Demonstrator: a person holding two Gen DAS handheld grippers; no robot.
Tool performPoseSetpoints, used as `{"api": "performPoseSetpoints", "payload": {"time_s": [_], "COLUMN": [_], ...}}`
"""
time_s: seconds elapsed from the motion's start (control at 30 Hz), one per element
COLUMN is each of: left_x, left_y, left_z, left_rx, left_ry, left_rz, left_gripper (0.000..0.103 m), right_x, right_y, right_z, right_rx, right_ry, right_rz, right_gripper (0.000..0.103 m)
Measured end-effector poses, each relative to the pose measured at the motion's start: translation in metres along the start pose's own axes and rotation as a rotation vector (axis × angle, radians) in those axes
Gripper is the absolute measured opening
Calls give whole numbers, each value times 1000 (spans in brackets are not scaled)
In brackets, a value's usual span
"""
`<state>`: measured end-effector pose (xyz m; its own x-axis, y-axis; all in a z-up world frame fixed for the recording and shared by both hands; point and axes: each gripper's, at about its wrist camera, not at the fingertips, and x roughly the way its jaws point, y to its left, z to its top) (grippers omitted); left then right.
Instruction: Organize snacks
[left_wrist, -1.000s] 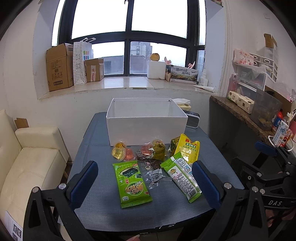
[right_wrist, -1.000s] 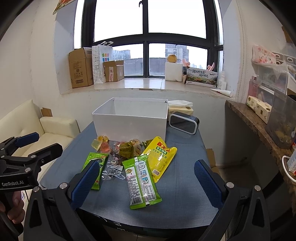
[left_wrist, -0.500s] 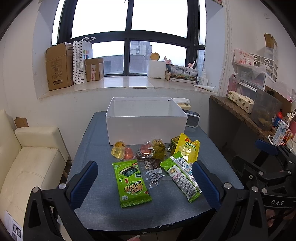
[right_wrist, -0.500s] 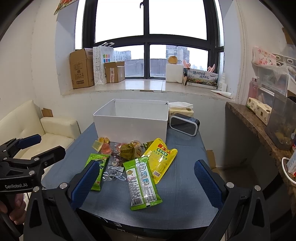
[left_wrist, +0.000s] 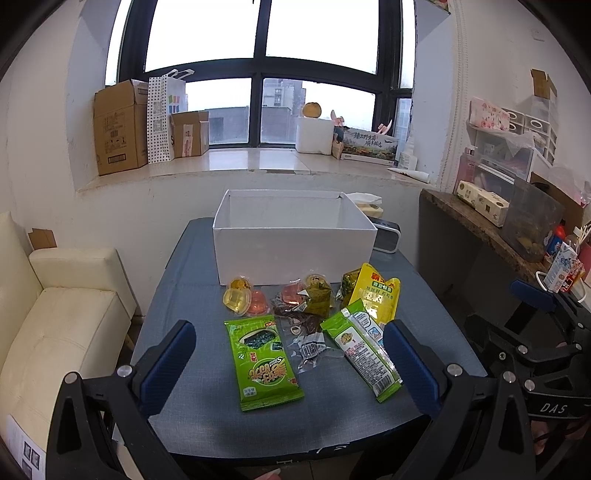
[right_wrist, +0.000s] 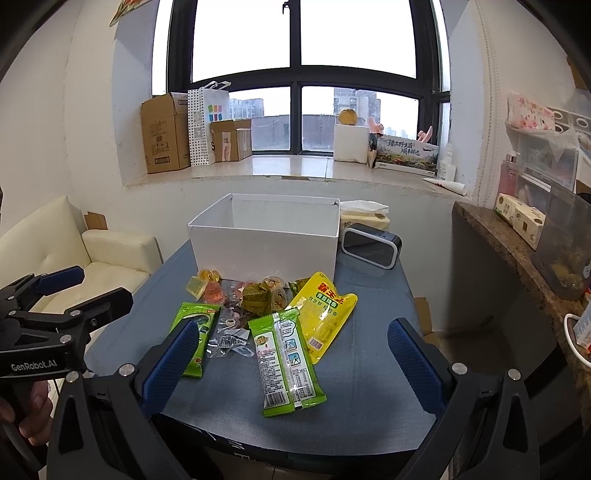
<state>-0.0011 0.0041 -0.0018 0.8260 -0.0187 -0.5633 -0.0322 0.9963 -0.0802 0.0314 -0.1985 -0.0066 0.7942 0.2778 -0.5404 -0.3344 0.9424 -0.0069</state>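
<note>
An open white box (left_wrist: 293, 238) (right_wrist: 266, 240) stands at the back of the blue-grey table (left_wrist: 184, 350). In front of it lie snacks: a green seaweed pack (left_wrist: 264, 365) (right_wrist: 195, 332), a long green pack (left_wrist: 360, 349) (right_wrist: 286, 363), a yellow pouch (left_wrist: 375, 295) (right_wrist: 325, 310), jelly cups (left_wrist: 240, 299) (right_wrist: 207, 288), green wrapped sweets (left_wrist: 317, 295) (right_wrist: 258, 295) and clear wrappers (left_wrist: 310, 347). My left gripper (left_wrist: 291, 365) is open and empty above the table's near edge. My right gripper (right_wrist: 295, 363) is open and empty, also near the front edge.
A black speaker (right_wrist: 371, 245) and a tissue pack (right_wrist: 365, 216) sit right of the box. A cream sofa (left_wrist: 55, 317) stands left. A stone counter (left_wrist: 487, 229) with boxes is right. Cardboard boxes (left_wrist: 118, 125) line the windowsill.
Both grippers have drifted slightly; the views are almost the same. Nothing on the table has moved.
</note>
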Motion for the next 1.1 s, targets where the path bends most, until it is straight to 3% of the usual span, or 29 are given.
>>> {"api": "performPoseSetpoints", "payload": {"time_s": [0.33,0.57,0.73,1.1], "left_x": [1,3,5,15], "left_y": [2,10,22,50], "left_z": [-1,-4,-8,-20], "left_rx": [-5,-28,-47,-120], "left_ry": [1,4,-10,22], "left_rz": [1,10,13,44], "left_gripper": [103,103,103,103], "right_x": [1,15,63,168], "right_y": [0,-3,2,16], "right_z": [-1,-6,-20,-64], "right_rx": [-1,5,-91,-170], "right_ry": [4,17,105,305], "right_rz": [1,82,52,29], "right_gripper": [103,103,103,103]}}
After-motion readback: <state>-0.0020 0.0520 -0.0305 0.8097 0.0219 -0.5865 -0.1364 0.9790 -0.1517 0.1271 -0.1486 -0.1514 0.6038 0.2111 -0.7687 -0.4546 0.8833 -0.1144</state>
